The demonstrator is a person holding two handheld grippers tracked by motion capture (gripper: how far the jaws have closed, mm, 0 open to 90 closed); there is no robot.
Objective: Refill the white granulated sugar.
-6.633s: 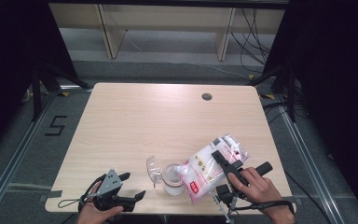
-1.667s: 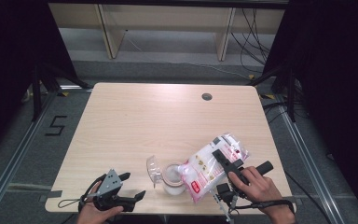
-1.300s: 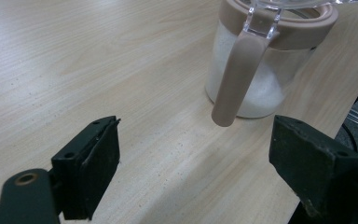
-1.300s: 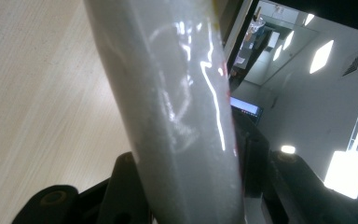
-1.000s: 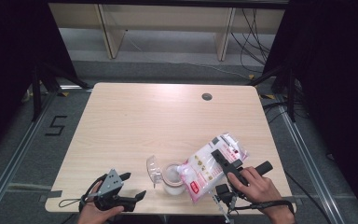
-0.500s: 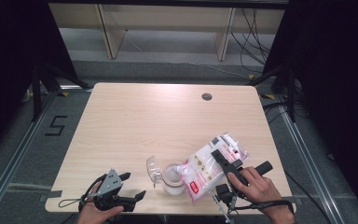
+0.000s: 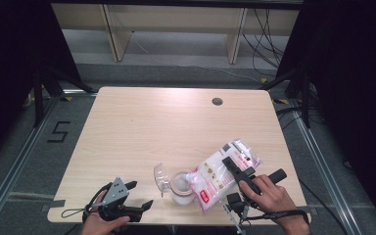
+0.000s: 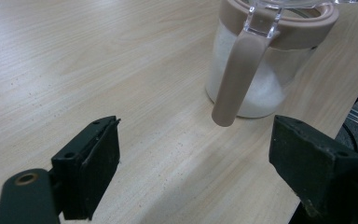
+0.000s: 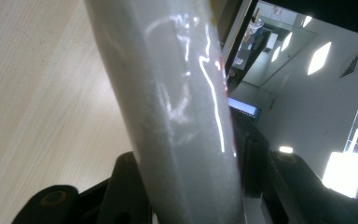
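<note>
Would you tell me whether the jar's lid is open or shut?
Open: the jar's clear lid is flipped up beside its mouth.

From the high view you looked forward and down on the whole table (image 7: 142, 127), with the jar (image 7: 181, 187) near its front edge. The left gripper view sat low and close to that jar (image 8: 261, 70), facing it across the tabletop. The right gripper view faced upward, pressed against the bag (image 9: 177, 112) beside the jar.
</note>
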